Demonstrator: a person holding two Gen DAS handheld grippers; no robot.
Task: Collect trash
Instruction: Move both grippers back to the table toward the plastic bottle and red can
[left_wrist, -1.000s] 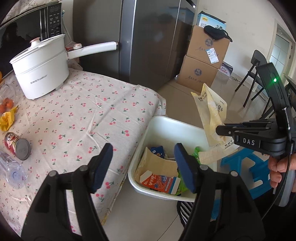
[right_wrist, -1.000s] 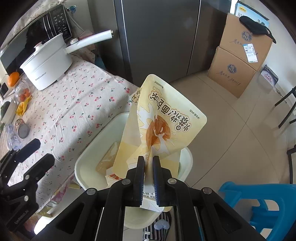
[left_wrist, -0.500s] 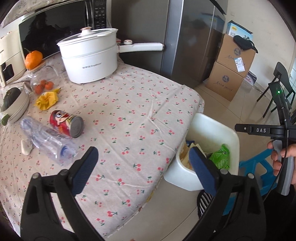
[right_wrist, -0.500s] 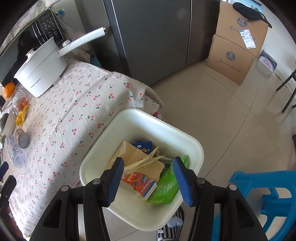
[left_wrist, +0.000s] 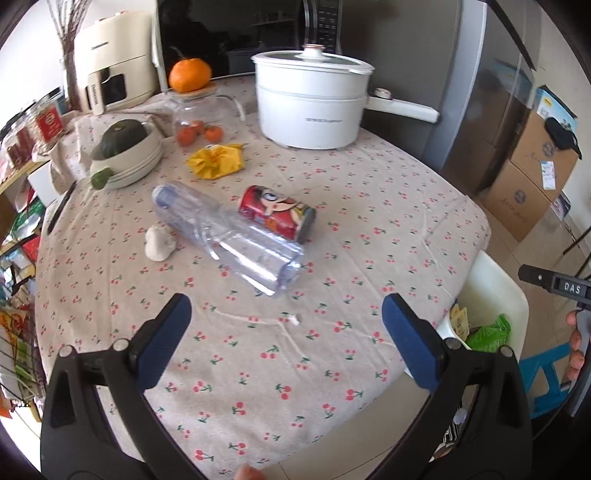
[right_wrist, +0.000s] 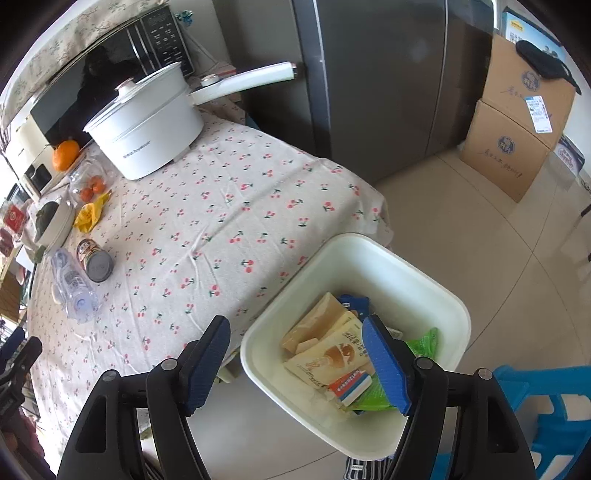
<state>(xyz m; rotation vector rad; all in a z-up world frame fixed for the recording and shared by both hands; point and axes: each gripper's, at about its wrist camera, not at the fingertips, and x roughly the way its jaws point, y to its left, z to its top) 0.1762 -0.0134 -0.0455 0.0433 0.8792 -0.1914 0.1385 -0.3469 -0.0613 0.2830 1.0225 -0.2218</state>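
On the cherry-print tablecloth (left_wrist: 369, 206) lie a clear plastic bottle (left_wrist: 229, 236), a red can (left_wrist: 277, 218) on its side, a crumpled yellow wrapper (left_wrist: 218, 162) and a white paper wad (left_wrist: 159, 243). My left gripper (left_wrist: 286, 332) hangs above the cloth in front of the bottle, its jaws opening wide with nothing between them. The white bin (right_wrist: 436, 284) beside the table holds the yellow bag (right_wrist: 332, 354), a green packet and other wrappers. My right gripper (right_wrist: 295, 362) is over the bin's near rim, its jaws opening and empty. The bottle (right_wrist: 74, 291) and can (right_wrist: 96, 260) also show in the right wrist view.
A white pot (left_wrist: 314, 99) with a long handle stands at the table's back, by an orange (left_wrist: 190, 74) on a glass jar and a bowl with a green squash (left_wrist: 122, 147). A fridge (right_wrist: 369, 85) and cardboard boxes (right_wrist: 513, 122) stand behind. A blue stool (right_wrist: 546, 413) sits beside the bin.
My right gripper opened and the yellow bag dropped into the bin. My left gripper swung from the bin to over the table, facing the bottle and can, and spread wider.
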